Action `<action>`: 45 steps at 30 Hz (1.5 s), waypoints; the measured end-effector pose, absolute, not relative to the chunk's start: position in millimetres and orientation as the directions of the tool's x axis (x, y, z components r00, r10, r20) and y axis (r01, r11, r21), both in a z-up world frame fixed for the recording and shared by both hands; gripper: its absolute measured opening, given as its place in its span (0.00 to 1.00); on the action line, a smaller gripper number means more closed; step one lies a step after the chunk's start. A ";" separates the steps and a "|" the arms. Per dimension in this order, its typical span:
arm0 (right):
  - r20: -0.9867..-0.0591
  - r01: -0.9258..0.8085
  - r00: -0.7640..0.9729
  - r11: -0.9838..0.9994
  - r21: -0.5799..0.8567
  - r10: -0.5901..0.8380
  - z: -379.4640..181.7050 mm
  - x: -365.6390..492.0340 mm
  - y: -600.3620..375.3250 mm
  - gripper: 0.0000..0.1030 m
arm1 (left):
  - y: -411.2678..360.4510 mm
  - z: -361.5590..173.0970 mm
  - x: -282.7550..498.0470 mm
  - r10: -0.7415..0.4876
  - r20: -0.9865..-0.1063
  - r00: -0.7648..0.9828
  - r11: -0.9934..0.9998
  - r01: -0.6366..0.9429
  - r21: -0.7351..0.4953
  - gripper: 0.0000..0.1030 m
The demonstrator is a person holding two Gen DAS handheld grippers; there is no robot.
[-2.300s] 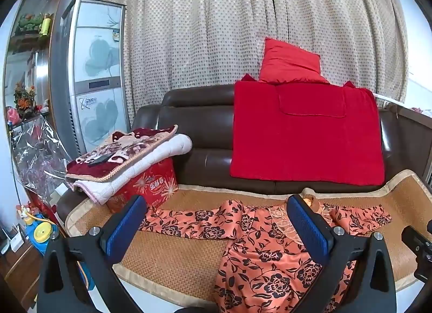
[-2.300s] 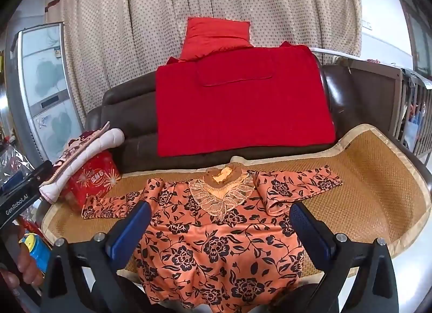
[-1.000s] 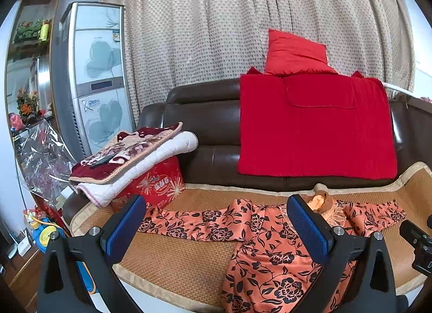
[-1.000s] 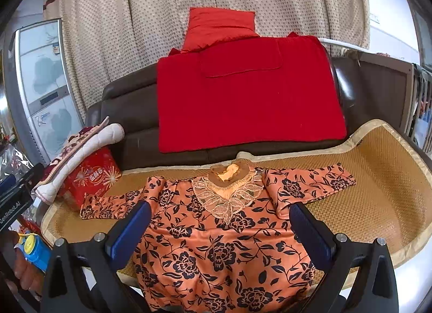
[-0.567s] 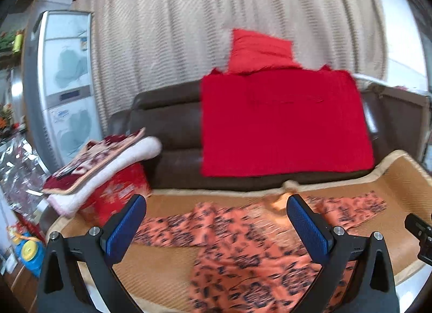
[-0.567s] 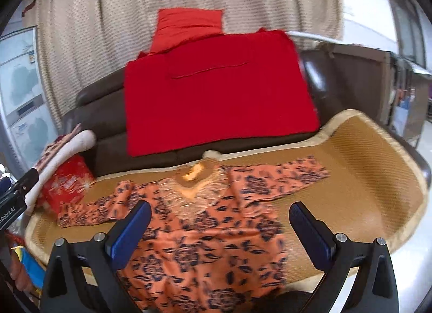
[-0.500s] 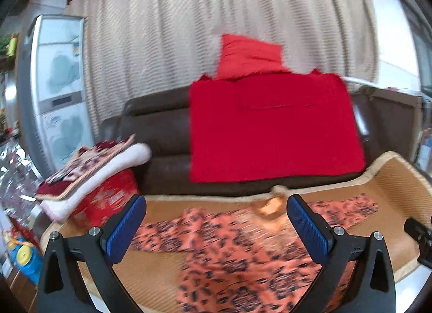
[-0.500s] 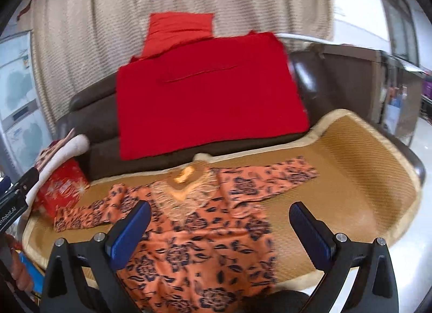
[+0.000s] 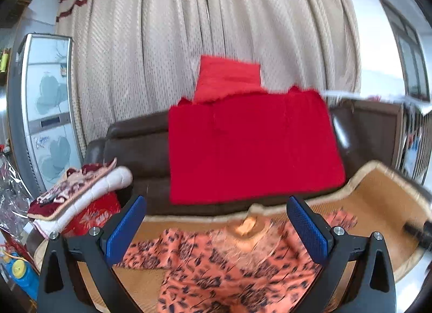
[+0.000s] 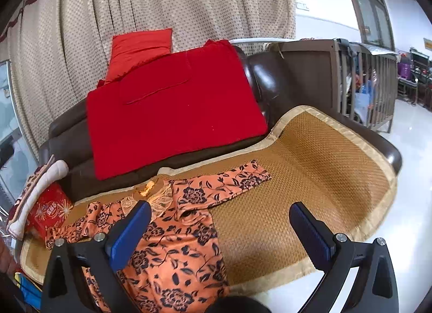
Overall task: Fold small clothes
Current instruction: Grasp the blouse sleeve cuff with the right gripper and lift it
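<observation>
An orange blouse with black flowers (image 9: 216, 267) lies spread flat, sleeves out, on the woven mat (image 9: 378, 205) of a brown sofa. It also shows in the right wrist view (image 10: 183, 248), its right sleeve (image 10: 229, 180) reaching onto the mat (image 10: 310, 178). My left gripper (image 9: 216, 229) is open and empty, held above the blouse's front. My right gripper (image 10: 220, 234) is open and empty, above the blouse's right side and the mat. The left view is blurred.
A red blanket (image 10: 167, 113) and red pillow (image 10: 137, 48) hang on the sofa back. A folded quilt (image 9: 78, 197) on a red box (image 9: 94, 215) stands at the sofa's left end. A fridge (image 9: 46, 113) is far left, a wooden crib (image 10: 364, 83) right.
Both grippers have swung to the right. The blouse now sits left in the right wrist view, with more mat showing. Both grippers stay open and the blouse has not moved.
</observation>
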State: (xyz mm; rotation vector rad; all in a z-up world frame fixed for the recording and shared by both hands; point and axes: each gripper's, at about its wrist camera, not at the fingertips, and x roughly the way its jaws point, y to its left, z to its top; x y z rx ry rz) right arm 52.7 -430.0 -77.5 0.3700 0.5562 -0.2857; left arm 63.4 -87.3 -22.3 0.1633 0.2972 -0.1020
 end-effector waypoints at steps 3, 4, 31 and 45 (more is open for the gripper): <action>-0.572 0.371 0.812 0.857 0.358 -0.113 -102.9 63.3 -469.3 1.00 | -70.2 -59.3 92.0 -0.025 -0.383 0.924 0.977 0.104 0.185 1.00; -0.575 0.377 0.812 0.841 0.388 -0.098 -114.9 70.2 -485.4 1.00 | -65.8 -69.2 98.8 -0.016 -0.397 0.918 0.976 0.101 0.192 1.00; -0.850 0.605 0.444 0.795 0.050 -0.284 -310.2 332.8 -565.6 0.38 | -73.6 -145.7 196.4 0.053 -0.509 0.859 0.959 0.099 0.267 1.00; -0.695 0.348 0.719 0.871 0.346 -0.011 -189.1 287.1 -465.7 0.06 | 31.4 -107.3 157.8 0.161 -0.477 0.864 0.980 -0.084 0.178 1.00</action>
